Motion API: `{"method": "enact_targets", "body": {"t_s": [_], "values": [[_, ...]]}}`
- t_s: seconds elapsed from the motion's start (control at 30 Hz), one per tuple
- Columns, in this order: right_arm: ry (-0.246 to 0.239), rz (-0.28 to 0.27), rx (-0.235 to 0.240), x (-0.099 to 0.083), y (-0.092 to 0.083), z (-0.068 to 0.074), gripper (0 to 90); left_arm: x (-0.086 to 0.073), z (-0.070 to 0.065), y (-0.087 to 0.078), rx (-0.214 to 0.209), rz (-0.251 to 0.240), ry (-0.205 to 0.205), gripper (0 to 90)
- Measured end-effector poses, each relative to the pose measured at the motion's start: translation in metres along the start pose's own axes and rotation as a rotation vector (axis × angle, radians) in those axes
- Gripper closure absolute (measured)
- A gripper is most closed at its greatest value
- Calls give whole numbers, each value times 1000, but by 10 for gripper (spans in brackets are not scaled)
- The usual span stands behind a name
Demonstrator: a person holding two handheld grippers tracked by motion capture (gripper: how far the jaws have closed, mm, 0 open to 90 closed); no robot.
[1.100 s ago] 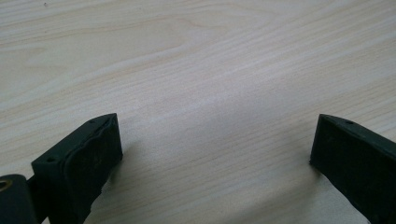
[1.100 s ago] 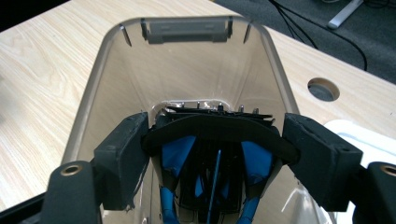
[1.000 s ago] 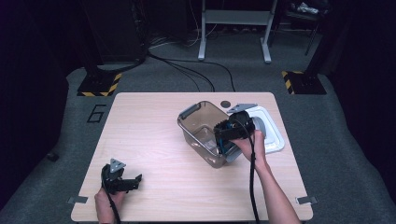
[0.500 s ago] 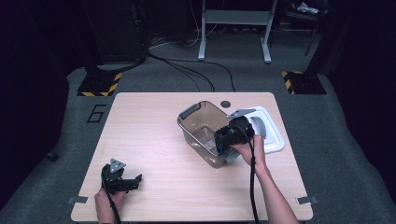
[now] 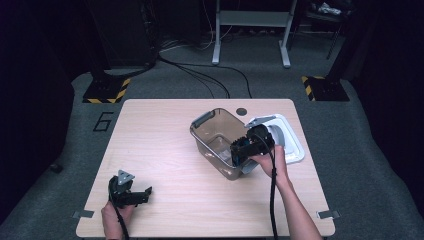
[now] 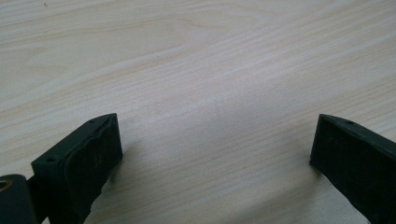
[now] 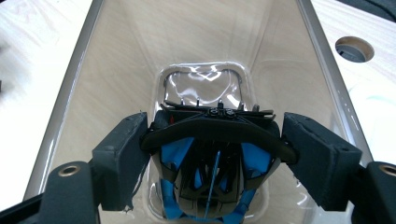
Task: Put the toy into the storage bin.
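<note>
Gripping a black-and-blue object (image 7: 212, 154) between my right gripper's (image 5: 239, 150) fingers, I hold it inside the clear tub (image 5: 215, 131) mid-table (image 5: 165, 125), beside a white lid (image 5: 290, 145); my left gripper's (image 5: 142, 192) fingers stand wide apart, empty.

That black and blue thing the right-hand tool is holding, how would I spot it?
Find the smoky clear plastic tub on the wooden table, beside a white lid. Inside the tub, the right gripper clamps a rounded black object with bright blue patches, the only colourful item there.
</note>
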State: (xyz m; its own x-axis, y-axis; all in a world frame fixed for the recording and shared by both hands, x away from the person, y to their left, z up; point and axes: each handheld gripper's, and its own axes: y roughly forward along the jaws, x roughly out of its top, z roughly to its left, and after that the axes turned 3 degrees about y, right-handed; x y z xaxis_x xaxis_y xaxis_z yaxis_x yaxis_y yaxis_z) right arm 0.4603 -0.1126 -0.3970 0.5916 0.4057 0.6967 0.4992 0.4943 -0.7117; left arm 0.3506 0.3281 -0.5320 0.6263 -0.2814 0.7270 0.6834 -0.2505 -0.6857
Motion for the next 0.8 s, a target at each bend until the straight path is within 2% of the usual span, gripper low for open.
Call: {"method": "enact_targets", "body": {"t_s": [0.27,0.5,0.63,0.8], "values": [[-12,47,-9,1,-5,3,240,0,0,0,1,0,1,22],[-42,69,-24,0,-10,7,239,0,0,0,1,0,0,22],[-30,59,-36,-4,-11,10,239,0,0,0,1,0,1,22],[-41,44,-39,-8,-13,11,238,0,0,0,0,0,0,21]]}}
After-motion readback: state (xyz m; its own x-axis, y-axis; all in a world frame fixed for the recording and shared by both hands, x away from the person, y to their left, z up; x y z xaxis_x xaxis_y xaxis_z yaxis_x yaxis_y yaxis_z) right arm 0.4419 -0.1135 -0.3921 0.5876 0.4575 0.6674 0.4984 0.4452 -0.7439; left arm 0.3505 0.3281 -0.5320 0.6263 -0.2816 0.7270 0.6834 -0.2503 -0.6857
